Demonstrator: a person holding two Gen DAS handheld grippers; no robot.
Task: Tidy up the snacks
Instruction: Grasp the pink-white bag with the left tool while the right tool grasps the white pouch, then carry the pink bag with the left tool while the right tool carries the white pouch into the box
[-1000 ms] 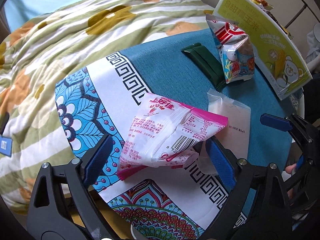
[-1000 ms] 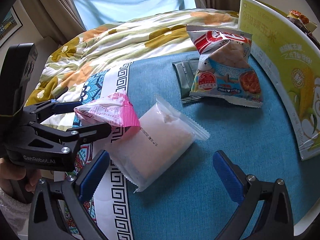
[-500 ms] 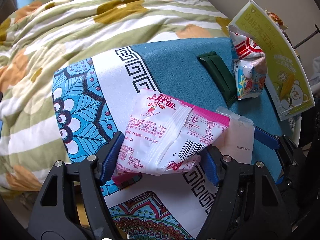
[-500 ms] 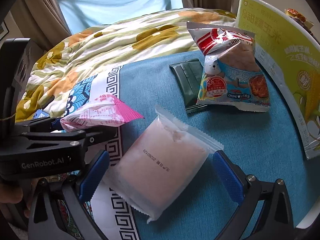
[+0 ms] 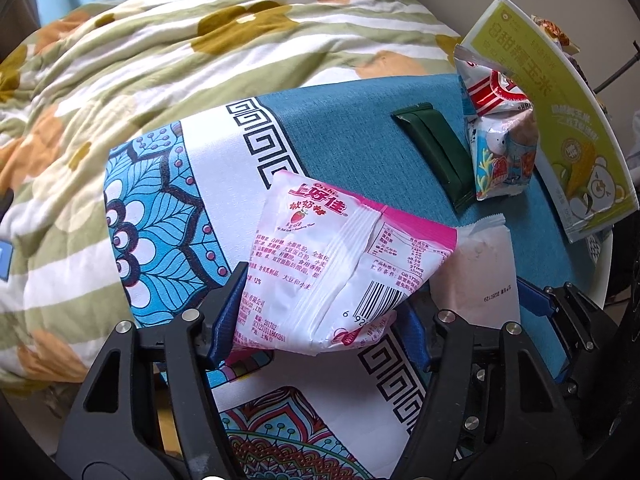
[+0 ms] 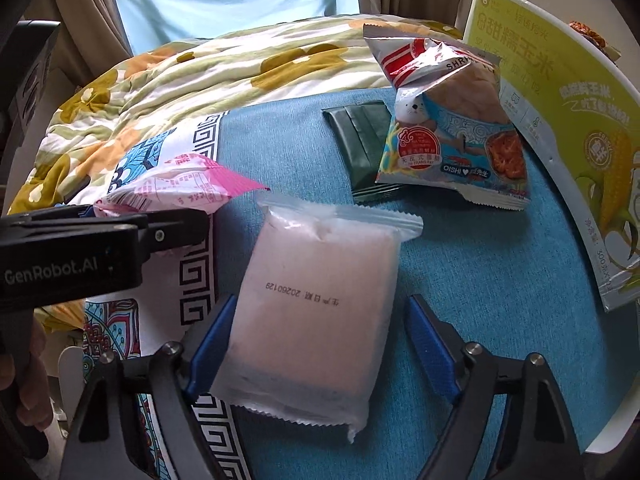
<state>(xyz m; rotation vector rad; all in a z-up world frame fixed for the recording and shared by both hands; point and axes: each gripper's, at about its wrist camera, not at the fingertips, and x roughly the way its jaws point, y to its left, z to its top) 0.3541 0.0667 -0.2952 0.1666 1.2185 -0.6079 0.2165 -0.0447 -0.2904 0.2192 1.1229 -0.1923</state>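
Observation:
My left gripper (image 5: 320, 328) is shut on a pink and white candy bag (image 5: 340, 264) and holds it just above the patterned cloth; the bag also shows in the right wrist view (image 6: 176, 188). My right gripper (image 6: 320, 344) is open, its blue pads on either side of a pale pink sealed packet (image 6: 316, 300) lying on the blue cloth; the right pad stands apart from it. That packet shows beside the bag in the left wrist view (image 5: 480, 276).
A shrimp-cracker bag (image 6: 452, 128) lies over a dark green packet (image 6: 360, 140) at the back. A large yellow-green corn bag (image 6: 560, 120) leans at the right table edge. A flowered quilt (image 5: 160, 40) covers the bed behind. The left gripper body (image 6: 80, 248) sits left.
My left gripper has closed on the pink candy bag and lifted it a little. My right gripper has moved forward around the pale packet and its jaws have narrowed.

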